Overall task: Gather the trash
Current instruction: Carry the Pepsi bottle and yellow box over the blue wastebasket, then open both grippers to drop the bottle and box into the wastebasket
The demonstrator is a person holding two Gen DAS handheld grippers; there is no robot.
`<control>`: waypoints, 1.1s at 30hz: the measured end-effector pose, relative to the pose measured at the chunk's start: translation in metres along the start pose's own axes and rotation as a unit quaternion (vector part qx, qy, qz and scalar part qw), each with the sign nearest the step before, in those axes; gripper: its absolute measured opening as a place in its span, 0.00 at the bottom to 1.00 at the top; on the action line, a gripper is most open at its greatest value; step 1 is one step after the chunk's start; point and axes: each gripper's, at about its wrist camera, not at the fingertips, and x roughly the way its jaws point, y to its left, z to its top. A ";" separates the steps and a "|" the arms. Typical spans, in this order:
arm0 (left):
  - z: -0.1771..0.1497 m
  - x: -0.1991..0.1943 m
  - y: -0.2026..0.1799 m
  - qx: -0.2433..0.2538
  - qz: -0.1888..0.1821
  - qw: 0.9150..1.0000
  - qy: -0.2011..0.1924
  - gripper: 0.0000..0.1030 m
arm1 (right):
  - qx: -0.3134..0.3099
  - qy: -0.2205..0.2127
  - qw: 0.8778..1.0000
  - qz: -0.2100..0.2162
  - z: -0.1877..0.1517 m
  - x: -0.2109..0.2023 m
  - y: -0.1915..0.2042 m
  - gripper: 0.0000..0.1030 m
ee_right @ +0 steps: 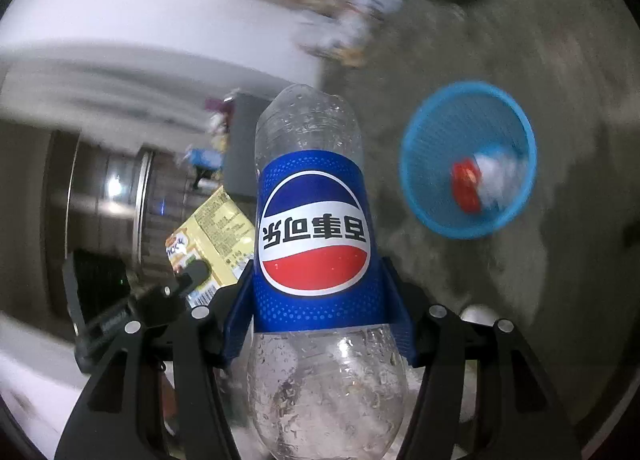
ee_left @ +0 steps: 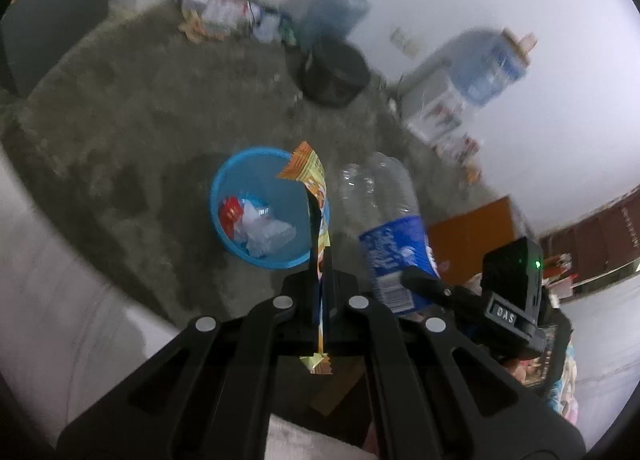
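A mottled grey floor (ee_left: 132,107) carries a blue basket (ee_left: 224,195), a black tub (ee_left: 336,71) and water jugs (ee_left: 486,67)

Between my right gripper's (ee_right: 316,300) fingers, the clear plastic bottle (ee_right: 312,219) carries a blue label with the red, white and blue Pepsi globe and upside-down Chinese characters, 百事可乐. Left of it, the yellow snack wrapper (ee_right: 212,236) has print too small to read. A small black tag (ee_left: 505,316) on the right gripper seems to read "OAS".
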 end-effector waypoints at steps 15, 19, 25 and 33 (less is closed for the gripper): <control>0.050 0.099 0.012 -0.014 0.063 0.998 0.003 0.41 | 0.187 -0.022 0.982 -0.026 0.055 0.072 -0.104 0.77; 0.044 0.079 0.011 -0.019 0.055 0.998 -0.016 0.41 | 0.167 -0.029 0.985 -0.033 0.047 0.058 -0.098 0.77; 0.030 0.020 -0.006 -0.006 0.043 0.997 -0.065 0.41 | 0.110 -0.038 0.992 -0.053 0.029 0.036 -0.059 0.77; -0.013 -0.074 -0.027 0.024 0.046 0.988 -0.144 0.50 | -0.047 -0.045 0.993 -0.099 -0.004 0.018 0.029 0.78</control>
